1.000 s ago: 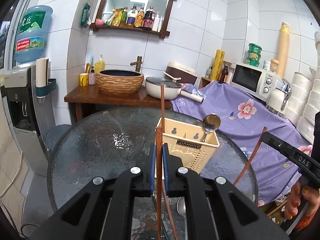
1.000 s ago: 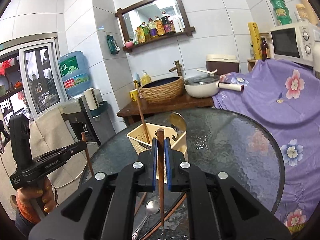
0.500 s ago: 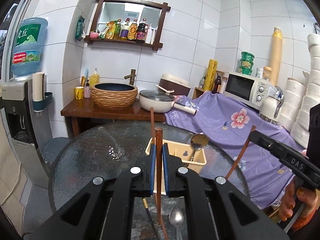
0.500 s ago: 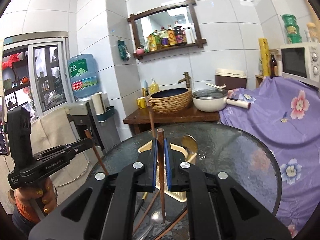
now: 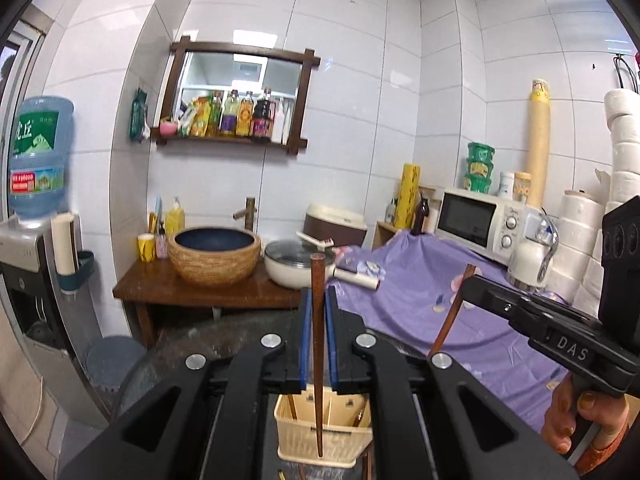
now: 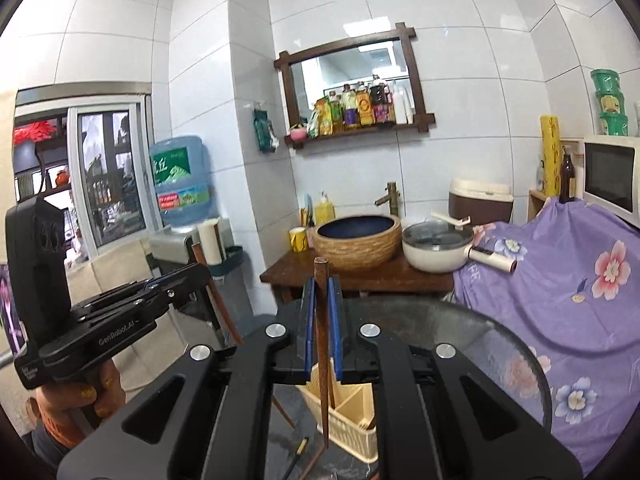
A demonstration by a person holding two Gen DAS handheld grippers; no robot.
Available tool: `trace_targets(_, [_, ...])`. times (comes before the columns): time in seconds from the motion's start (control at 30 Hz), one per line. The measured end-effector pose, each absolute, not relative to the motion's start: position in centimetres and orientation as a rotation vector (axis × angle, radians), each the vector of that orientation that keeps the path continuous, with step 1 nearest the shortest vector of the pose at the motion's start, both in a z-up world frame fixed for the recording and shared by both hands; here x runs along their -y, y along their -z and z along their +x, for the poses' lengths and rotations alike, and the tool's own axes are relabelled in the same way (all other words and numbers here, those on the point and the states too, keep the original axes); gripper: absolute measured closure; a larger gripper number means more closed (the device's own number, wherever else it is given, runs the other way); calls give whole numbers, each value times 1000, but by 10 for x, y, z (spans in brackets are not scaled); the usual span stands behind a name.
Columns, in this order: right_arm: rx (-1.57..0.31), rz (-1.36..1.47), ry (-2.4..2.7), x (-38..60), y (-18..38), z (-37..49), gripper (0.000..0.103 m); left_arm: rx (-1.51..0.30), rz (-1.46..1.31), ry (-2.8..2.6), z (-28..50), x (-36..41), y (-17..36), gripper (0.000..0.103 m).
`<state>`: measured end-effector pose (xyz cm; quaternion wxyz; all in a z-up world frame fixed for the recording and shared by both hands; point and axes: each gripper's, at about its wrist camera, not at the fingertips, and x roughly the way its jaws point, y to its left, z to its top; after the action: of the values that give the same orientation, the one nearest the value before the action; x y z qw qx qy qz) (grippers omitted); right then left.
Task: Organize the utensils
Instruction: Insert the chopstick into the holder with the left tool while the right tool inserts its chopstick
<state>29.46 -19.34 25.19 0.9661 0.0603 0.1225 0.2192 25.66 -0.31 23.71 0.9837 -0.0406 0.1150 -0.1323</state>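
Observation:
My left gripper is shut on a brown chopstick that hangs upright, its tip over the beige utensil basket. My right gripper is shut on another brown chopstick, its tip over the same basket. The right gripper also shows in the left wrist view, and the left gripper in the right wrist view. The basket stands on the round glass table, with another chopstick standing in it. More utensils lie on the table near the basket.
Behind the table a wooden bench holds a woven basin and a white pan. A purple flowered cloth covers the counter at right, with a microwave. A water dispenser stands at left.
Both grippers have risen and tilted up with their chopsticks. The basket has dropped low in both views, and the spoon seen in it earlier is now hidden.

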Motion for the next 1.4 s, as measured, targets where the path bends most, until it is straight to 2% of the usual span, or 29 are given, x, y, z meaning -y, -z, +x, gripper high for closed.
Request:
trace_targets(0.2, [-210,94,-361,193,-272,319,95,-219,-87,217,294,13,-247,96])
trace_targets(0.73, [-345,98,-311,184,-167,374,95,-382,-107,181,356,18,-151,96])
trace_targets(1.4, [-412,132,-269,200,-124,389,95,-486,-104,174,367,11,-105,96])
